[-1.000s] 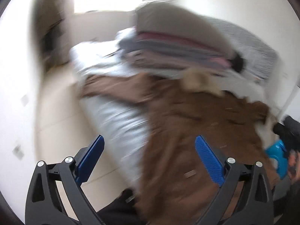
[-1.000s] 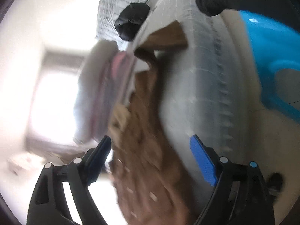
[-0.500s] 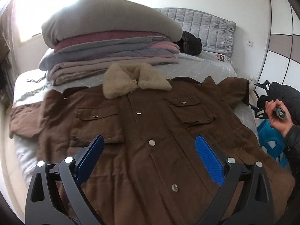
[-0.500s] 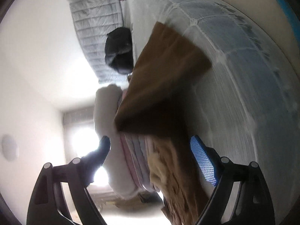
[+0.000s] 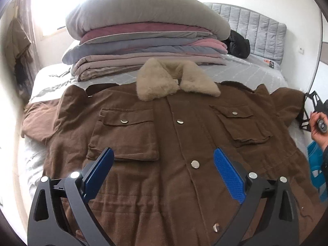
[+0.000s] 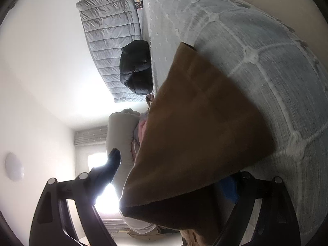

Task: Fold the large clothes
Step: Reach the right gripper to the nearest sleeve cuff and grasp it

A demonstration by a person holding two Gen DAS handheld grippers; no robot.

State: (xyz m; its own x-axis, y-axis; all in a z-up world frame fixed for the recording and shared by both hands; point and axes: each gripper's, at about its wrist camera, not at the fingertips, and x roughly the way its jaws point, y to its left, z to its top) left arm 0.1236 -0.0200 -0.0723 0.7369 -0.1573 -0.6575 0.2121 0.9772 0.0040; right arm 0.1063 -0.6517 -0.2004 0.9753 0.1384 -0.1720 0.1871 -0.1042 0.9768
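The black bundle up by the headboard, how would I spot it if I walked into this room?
Start at the bed and follow it back to the grey quilted headboard. Against its foot, right beside the tall stack of folded bedding, sits the black bundle, puffy and crumpled. It is the only black, unfolded thing there; the stack is neat greys and pinks, and the brown jacket lies flat in front.

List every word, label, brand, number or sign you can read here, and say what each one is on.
None can be read.
Orange and black tag on the mattress near the headboard: print too small to read.
Pale tag at the fur collar of the brown jacket: blurred, unreadable.
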